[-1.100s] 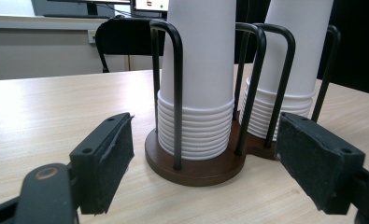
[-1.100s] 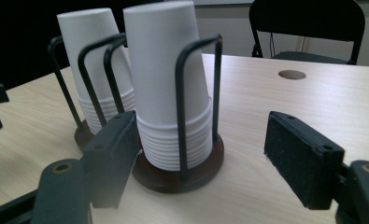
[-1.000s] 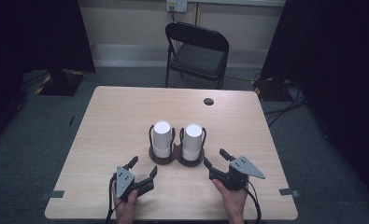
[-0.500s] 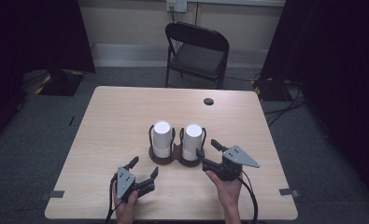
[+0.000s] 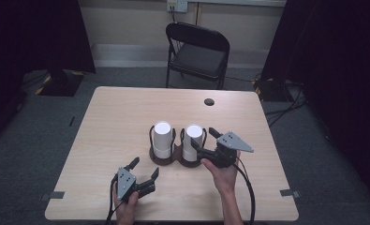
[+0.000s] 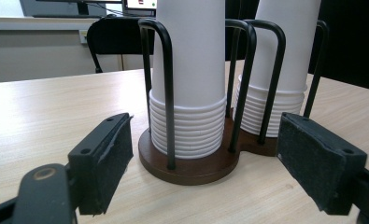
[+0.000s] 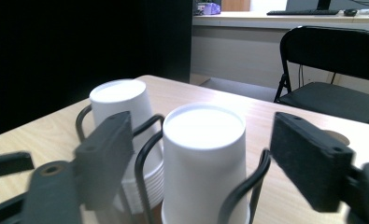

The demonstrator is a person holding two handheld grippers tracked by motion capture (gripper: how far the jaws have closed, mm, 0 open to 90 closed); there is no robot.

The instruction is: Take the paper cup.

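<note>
Two upside-down stacks of white paper cups stand in a brown holder (image 5: 173,161) with black wire loops, mid-table. My right gripper (image 5: 203,136) hovers at the right stack (image 5: 192,139). Its jaws have just been opening and stand open. In the right gripper view the right stack's top (image 7: 204,128) sits ahead between the pads (image 7: 308,158), and neither pad touches it; the left stack (image 7: 119,95) is behind. My left gripper (image 5: 145,167) rests open near the table's front, short of the left stack (image 5: 163,139). In the left gripper view its open jaws frame the holder (image 6: 191,170) and the near stack (image 6: 189,70).
A black folding chair (image 5: 199,49) stands behind the table's far edge. A small round dark hole (image 5: 209,101) marks the tabletop at the far right. Cables (image 5: 276,101) lie on the floor to the right. The wooden table (image 5: 112,122) is bare around the holder.
My right gripper has risen and moved away from the front edge toward the right stack, and its jaws are wider apart. The left gripper has stayed where it was.
</note>
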